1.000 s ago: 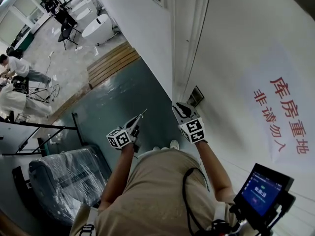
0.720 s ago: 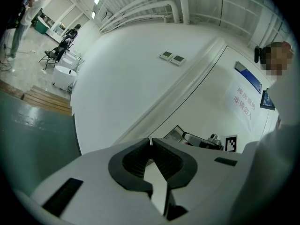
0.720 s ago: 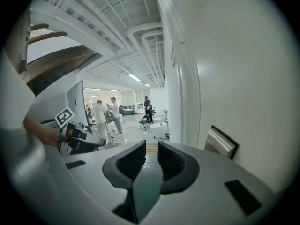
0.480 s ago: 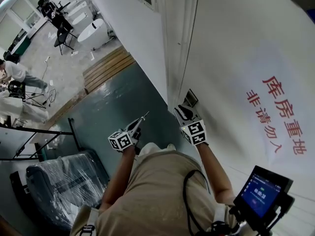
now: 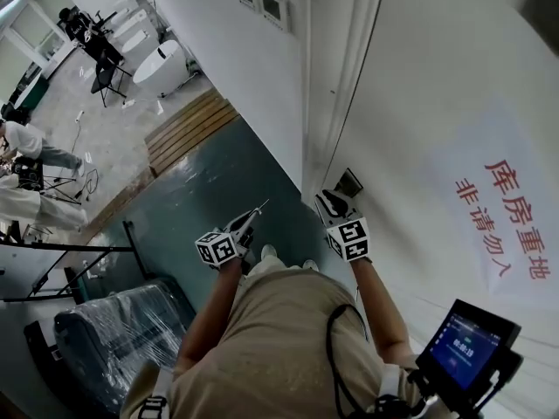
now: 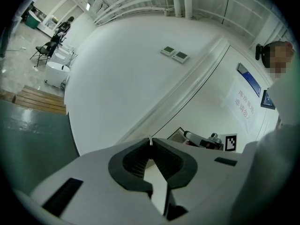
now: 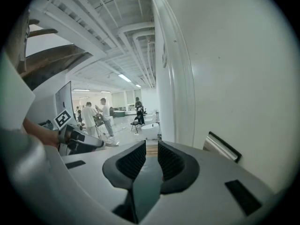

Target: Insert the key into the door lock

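Your left gripper (image 6: pixel 150 145) has its jaws pressed together on the key (image 6: pixel 150 140). In the left gripper view only a thin silvery sliver of it shows, at the very tip of the pads. In the head view the key sticks out past those jaws as a slim point, aimed far and to the right toward the white door (image 5: pixel 437 85), and it hangs over the green floor (image 5: pixel 210 182). The key is not in the door lock (image 5: pixel 349 182). The lock is a dark-edged rectangular plate on the door, close to the door frame (image 5: pixel 336 103), and it lies apart from the key tip, off to its right. Your right gripper (image 7: pixel 151 150) has its jaws spread, with nothing between the ribbed pads, only the floor and the far room showing through the gap. It points at the door just on the near side of the lock, which sits to the right of its jaws, and no contact with the plate can be seen. The two grippers are side by side in front of you, the left one lower and farther from the door. A sign with red characters (image 5: pixel 507 225) is on the door to the right of the lock.
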`<control>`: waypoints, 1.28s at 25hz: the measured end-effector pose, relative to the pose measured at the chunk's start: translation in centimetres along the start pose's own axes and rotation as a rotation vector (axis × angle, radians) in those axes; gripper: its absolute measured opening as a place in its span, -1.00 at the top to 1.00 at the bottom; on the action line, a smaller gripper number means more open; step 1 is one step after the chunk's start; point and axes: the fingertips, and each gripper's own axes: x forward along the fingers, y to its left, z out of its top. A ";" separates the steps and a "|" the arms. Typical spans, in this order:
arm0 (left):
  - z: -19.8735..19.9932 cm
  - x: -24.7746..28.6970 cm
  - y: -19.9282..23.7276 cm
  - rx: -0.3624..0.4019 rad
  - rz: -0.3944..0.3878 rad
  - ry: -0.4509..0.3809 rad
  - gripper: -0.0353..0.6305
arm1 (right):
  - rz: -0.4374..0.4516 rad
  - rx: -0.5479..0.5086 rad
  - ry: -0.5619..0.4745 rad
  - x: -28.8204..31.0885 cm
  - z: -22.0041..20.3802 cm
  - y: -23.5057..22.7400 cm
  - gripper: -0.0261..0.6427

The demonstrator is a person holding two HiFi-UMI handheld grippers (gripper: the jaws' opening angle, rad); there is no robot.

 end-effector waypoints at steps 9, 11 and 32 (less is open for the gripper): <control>4.1 0.6 3.1 0.026 -0.051 0.063 0.79 | -0.085 0.035 -0.005 2.9 1.7 0.6 0.66; 4.3 0.9 3.7 0.019 -0.065 0.078 0.79 | -0.102 0.042 0.002 3.3 1.6 0.7 0.66; 2.3 7.0 3.4 -0.042 -0.175 0.224 0.79 | -0.261 0.031 0.102 0.0 -1.5 -3.5 0.67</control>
